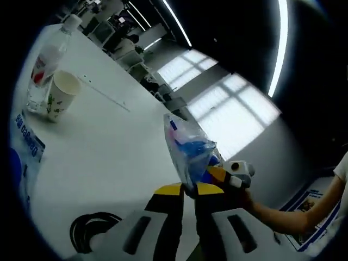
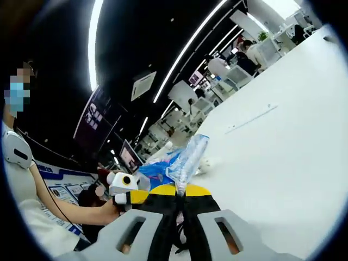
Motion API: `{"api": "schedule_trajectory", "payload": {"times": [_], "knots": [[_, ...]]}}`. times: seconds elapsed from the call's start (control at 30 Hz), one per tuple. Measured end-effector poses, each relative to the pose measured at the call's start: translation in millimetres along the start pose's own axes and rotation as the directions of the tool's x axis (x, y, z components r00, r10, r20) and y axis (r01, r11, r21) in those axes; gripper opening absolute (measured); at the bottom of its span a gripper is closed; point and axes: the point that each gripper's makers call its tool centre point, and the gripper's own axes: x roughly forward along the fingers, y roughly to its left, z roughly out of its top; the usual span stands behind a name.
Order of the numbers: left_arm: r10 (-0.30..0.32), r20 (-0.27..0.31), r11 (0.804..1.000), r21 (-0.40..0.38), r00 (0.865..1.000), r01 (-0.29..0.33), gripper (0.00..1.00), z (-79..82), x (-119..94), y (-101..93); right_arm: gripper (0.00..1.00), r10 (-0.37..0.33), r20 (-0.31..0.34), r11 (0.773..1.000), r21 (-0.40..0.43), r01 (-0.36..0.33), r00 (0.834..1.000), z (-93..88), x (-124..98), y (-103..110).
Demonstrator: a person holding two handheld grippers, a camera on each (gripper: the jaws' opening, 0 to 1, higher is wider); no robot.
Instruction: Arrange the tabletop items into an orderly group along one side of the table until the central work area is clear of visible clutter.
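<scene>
White desk [image 1: 109, 157] runs wide and bare under you in both views, its matte top crossed by a thin seam. In the left gripper view, your left gripper [image 1: 189, 191] has its yellow-tipped jaws pressed together on a crinkled clear plastic bag with blue print [image 1: 187, 152], held up off the desk at about 12 o'clock from the jaws. At 10 o'clock, near the desk's far edge, a paper cup [image 1: 61, 94] stands just beside a clear water bottle [image 1: 48, 62]; a blue-and-white packet [image 1: 27, 142] lies at 9 o'clock, and a coiled black cable [image 1: 87, 231] at 7 o'clock. In the right gripper view, your right gripper [image 2: 181, 191] pinches the same bag [image 2: 182, 157] from the other side. Beyond the desk, the room is a dim open office with long ceiling light strips [image 2: 187, 49], bright windows [image 1: 228, 103], and further desks with seated people.
</scene>
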Motion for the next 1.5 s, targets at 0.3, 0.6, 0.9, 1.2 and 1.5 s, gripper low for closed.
{"api": "schedule_trajectory", "payload": {"times": [0.3, 0.6, 0.9, 1.2, 1.5], "knots": [[0.063, 0.063, 0.998, 0.013, 0.996, -0.064, 0.00, 9.6, 38, 15.6, 0.05, -0.137, -0.035, 0.981, -0.142, 0.131, 0.990, 13.3, -8, -39], [0.093, 0.105, 0.996, -0.001, 0.990, -0.094, 0.00, 28.0, 94, 23.9, 0.22, -0.208, 0.014, 0.966, -0.155, 0.208, 0.978, 42.1, -26, -73], [0.129, 0.126, 0.990, -0.080, 0.984, -0.119, 0.00, 22.7, 144, 40.5, 0.03, -0.311, 0.082, 0.943, -0.098, 0.319, 0.947, 72.2, -45, -123], [0.168, 0.026, 0.985, -0.035, 0.985, -0.167, 0.00, 18.9, 195, 68.6, 0.00, -0.422, 0.085, 0.894, -0.128, 0.430, 0.903, 75.3, -53, -172], [0.276, -0.073, 0.961, 0.025, 0.958, -0.275, 0.00, -3.7, 220, 101.9, 0.00, -0.490, 0.055, 0.868, -0.055, 0.493, 0.870, 59.8, -54, -220]]}}
